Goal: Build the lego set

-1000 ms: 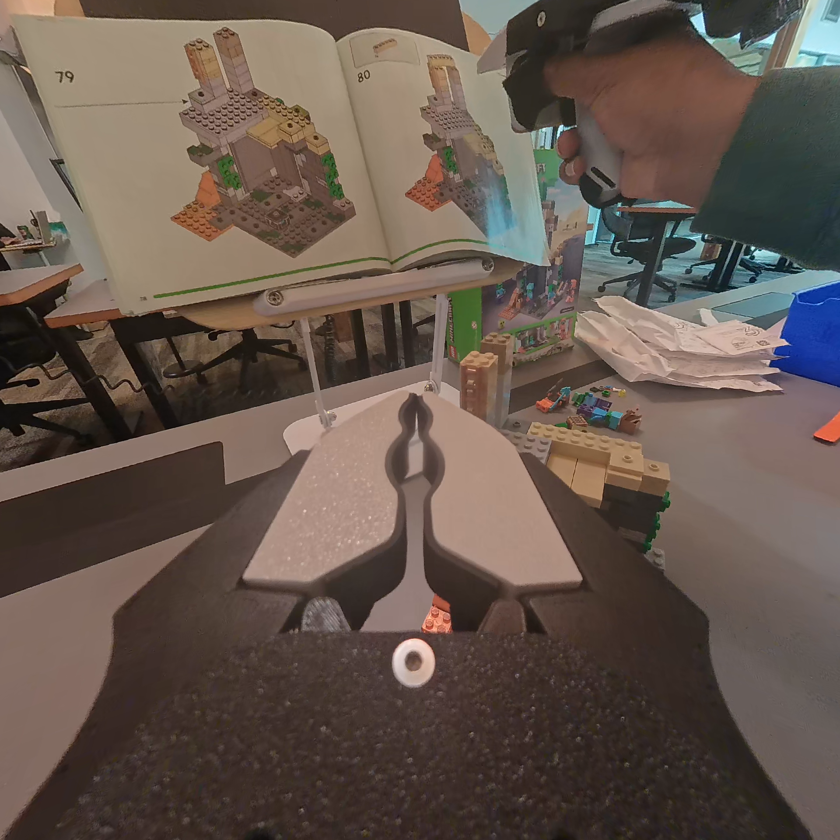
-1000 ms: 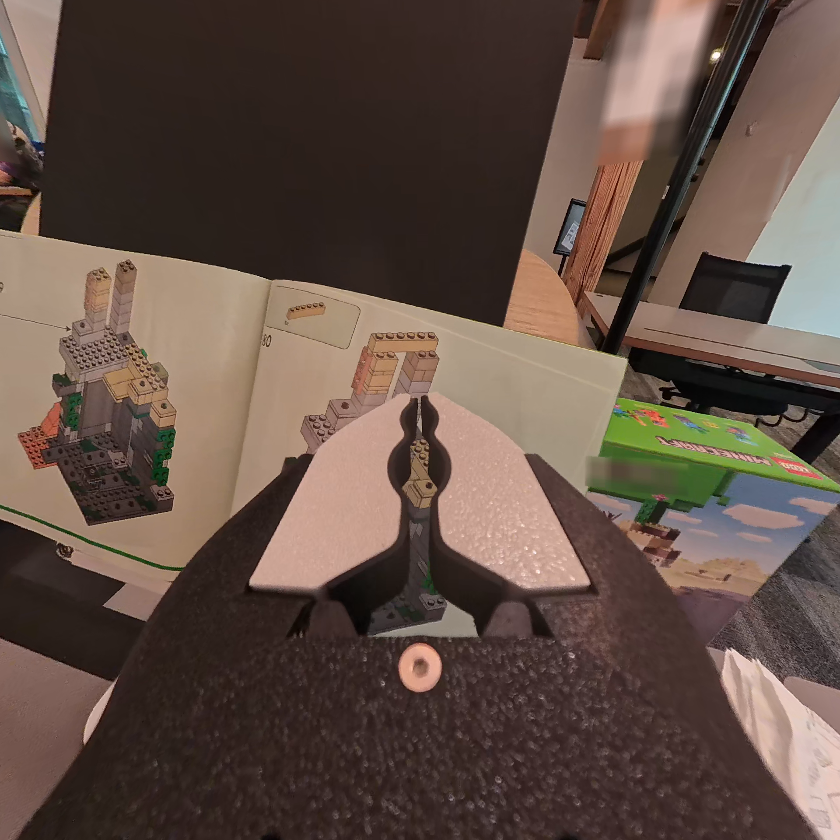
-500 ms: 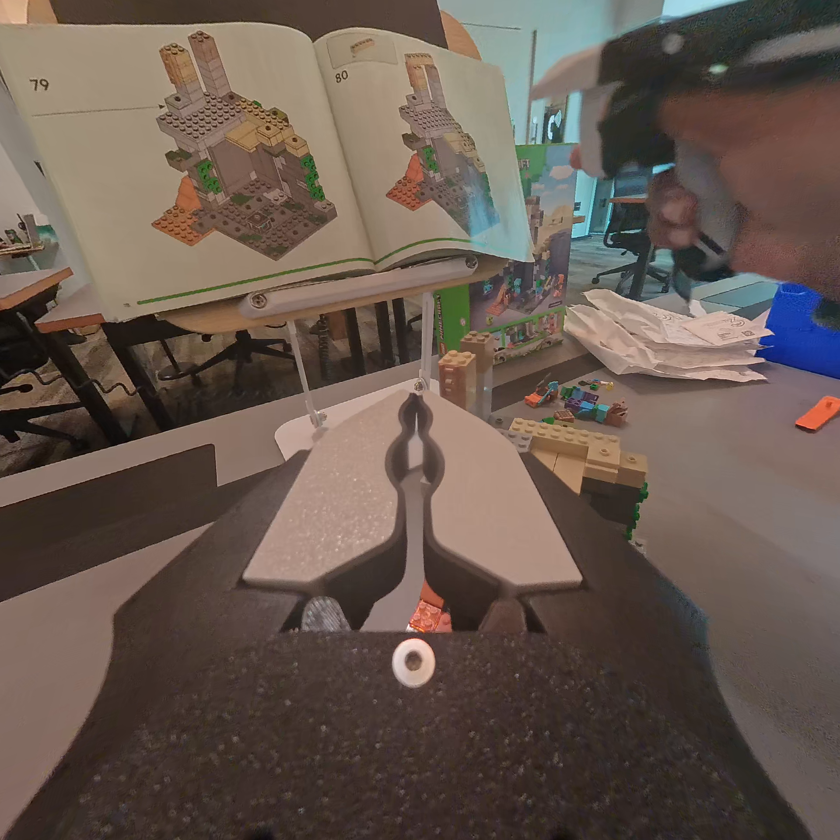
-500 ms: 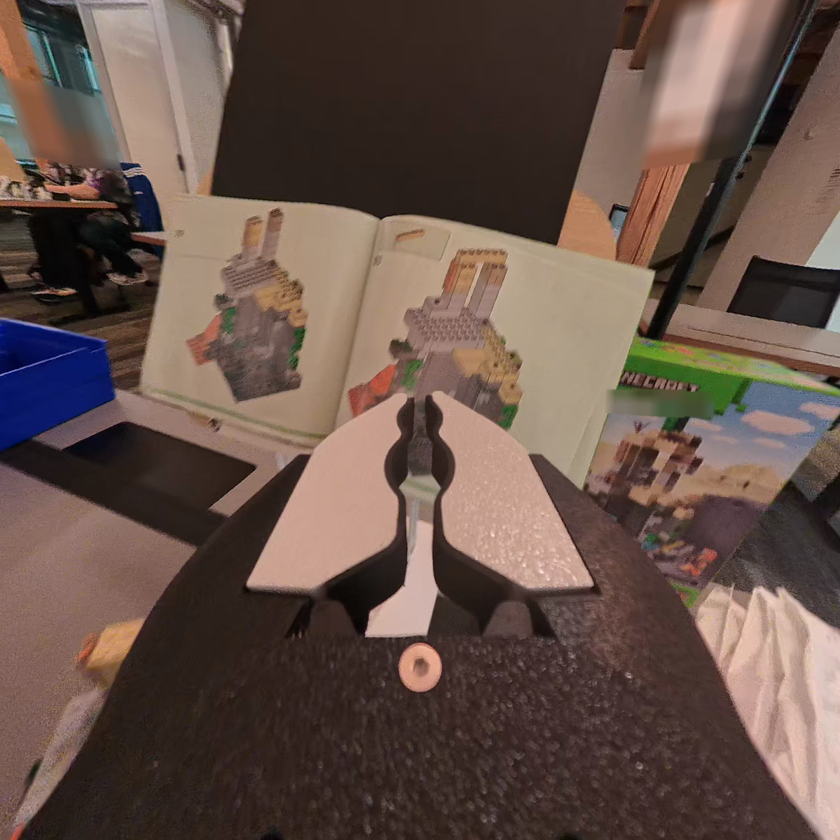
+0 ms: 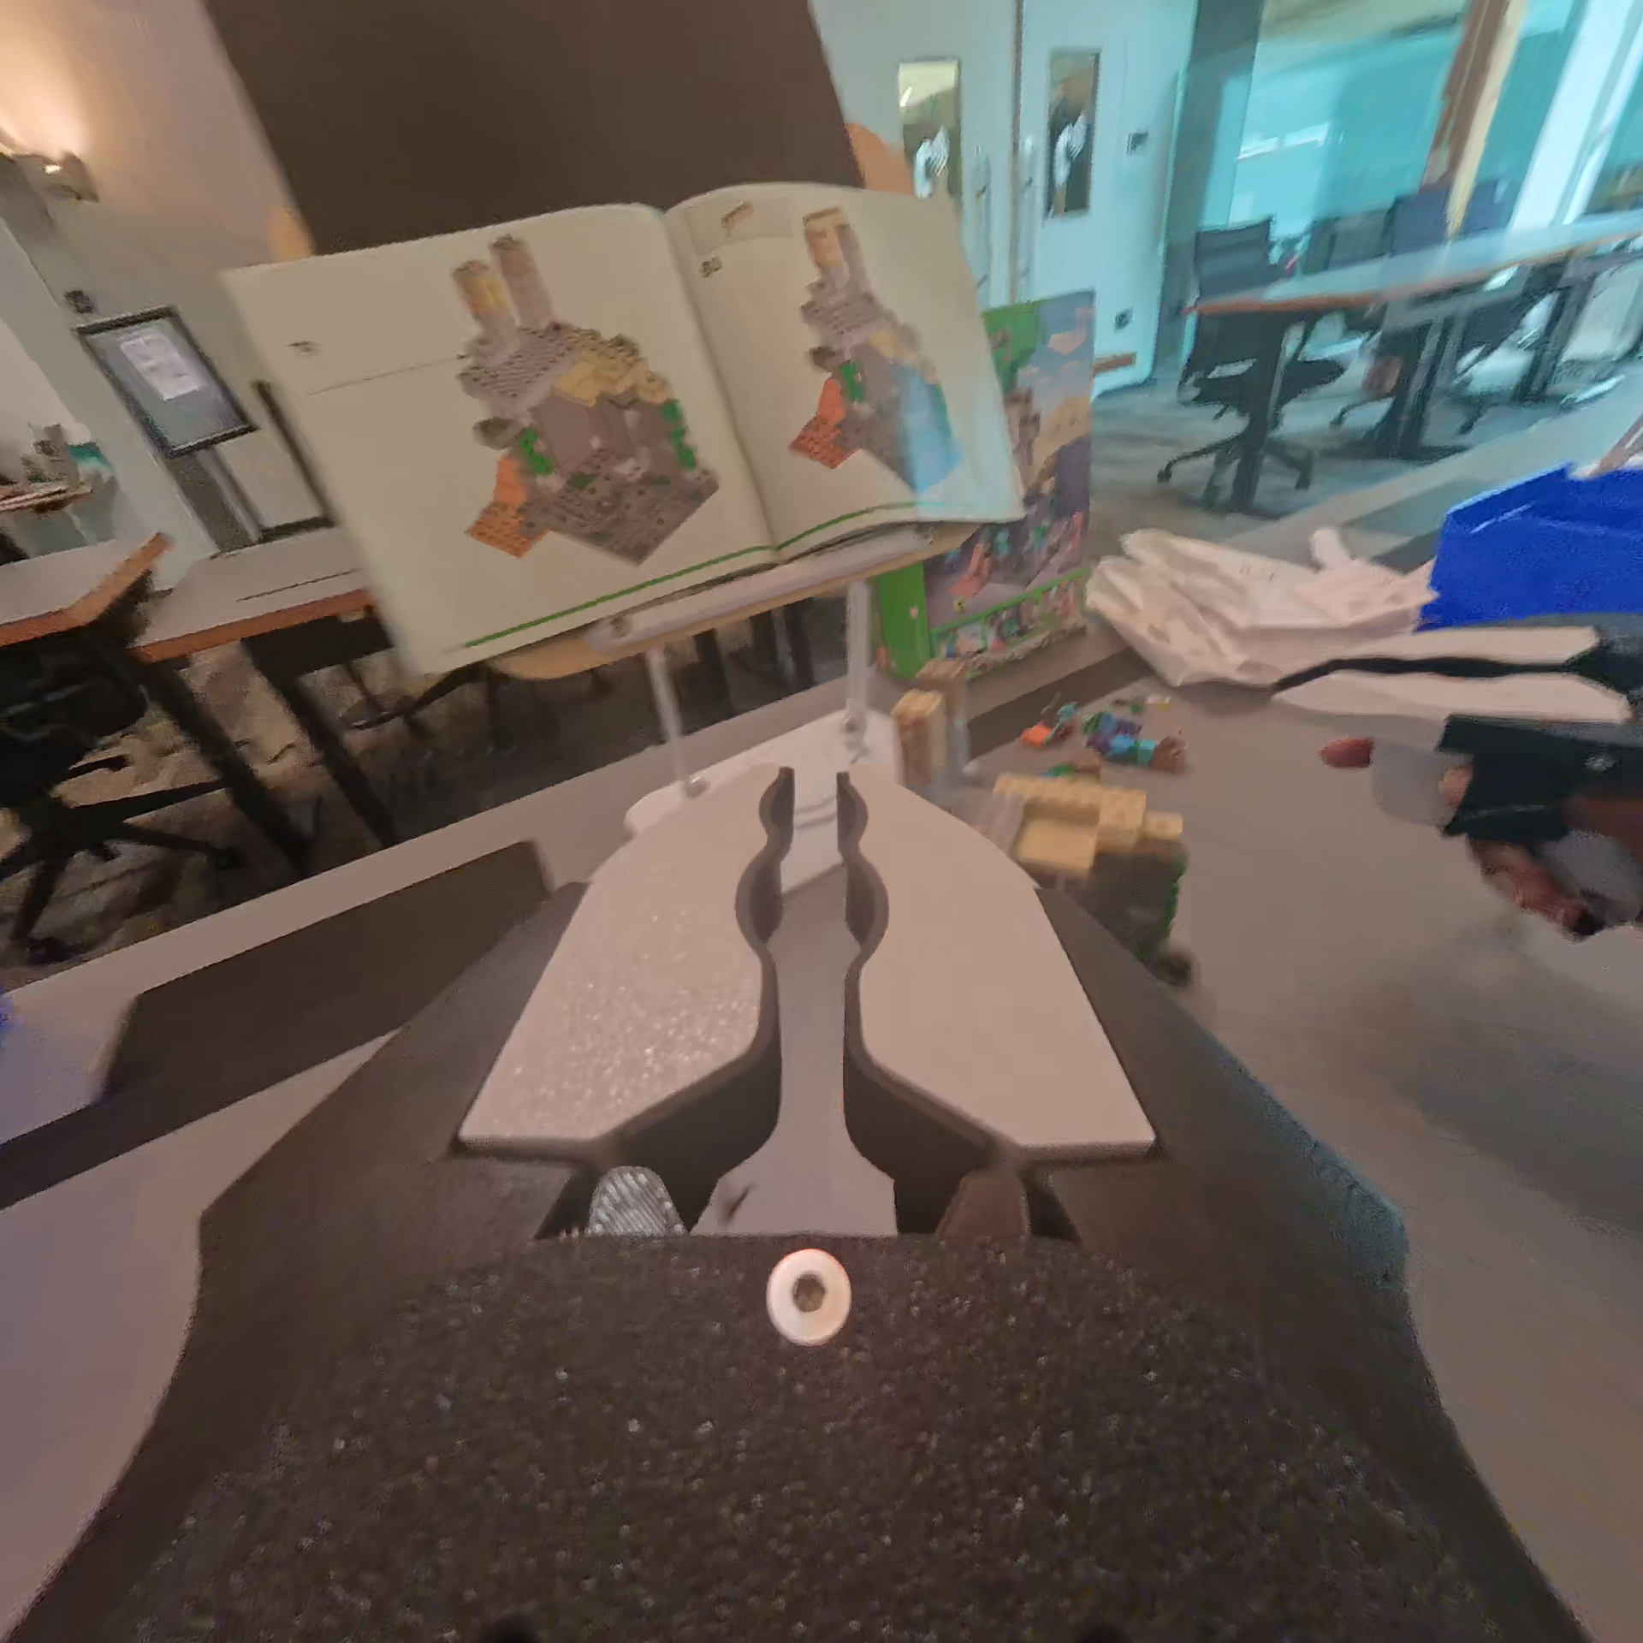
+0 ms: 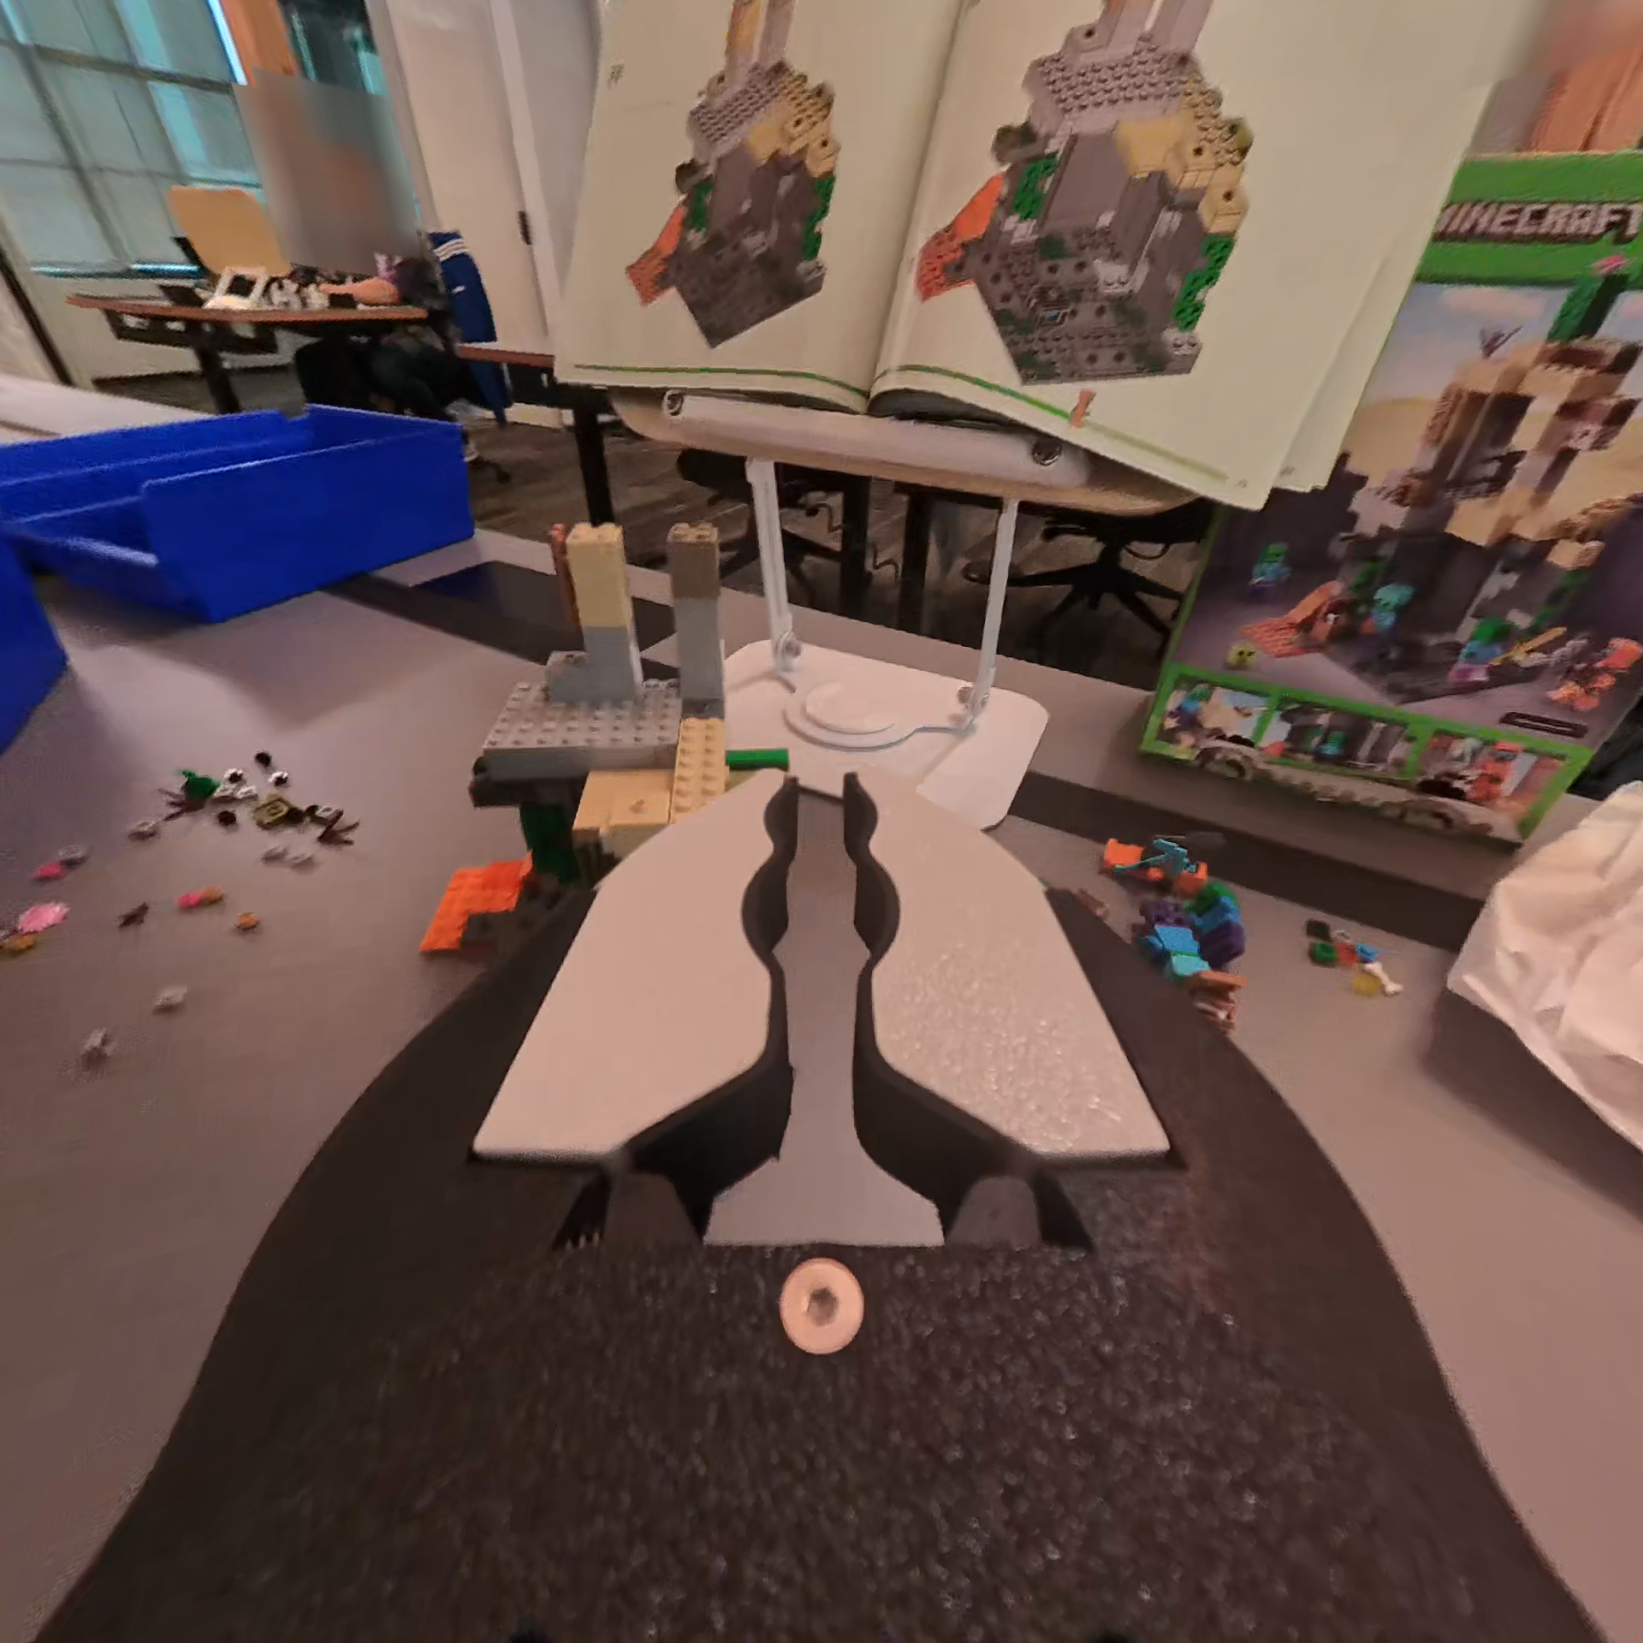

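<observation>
Both grippers have come away from the open booklet (image 6: 898, 204) since a second ago, and their jaws, then pressed together, are now standing slightly apart. Nothing is sitting between either pair; only grey bench (image 6: 267, 1067) is showing through the slots.

Left gripper (image 5: 809, 782) is hovering with its pale, grainy fingers (image 5: 640, 978) pointing at the white base (image 5: 818, 756) of the wire book stand. Just to its right the brick model (image 5: 1102, 836) is standing on the bench, blocky and studded, with tan bricks over dark ones.

Right gripper (image 6: 820, 782) is hovering over the bench, with the brick model (image 6: 605, 747) just ahead to its left: a grey studded plate, two upright columns in cream and grey, an orange plate at the foot. Small loose pieces (image 6: 240, 800) are lying scattered to the left, and bright figures (image 6: 1182, 925) to the right. A glossy green box (image 6: 1422, 622) is standing beyond, with crumpled white bags (image 6: 1582, 978) and blue plastic bins (image 6: 249, 498) at the sides.
</observation>
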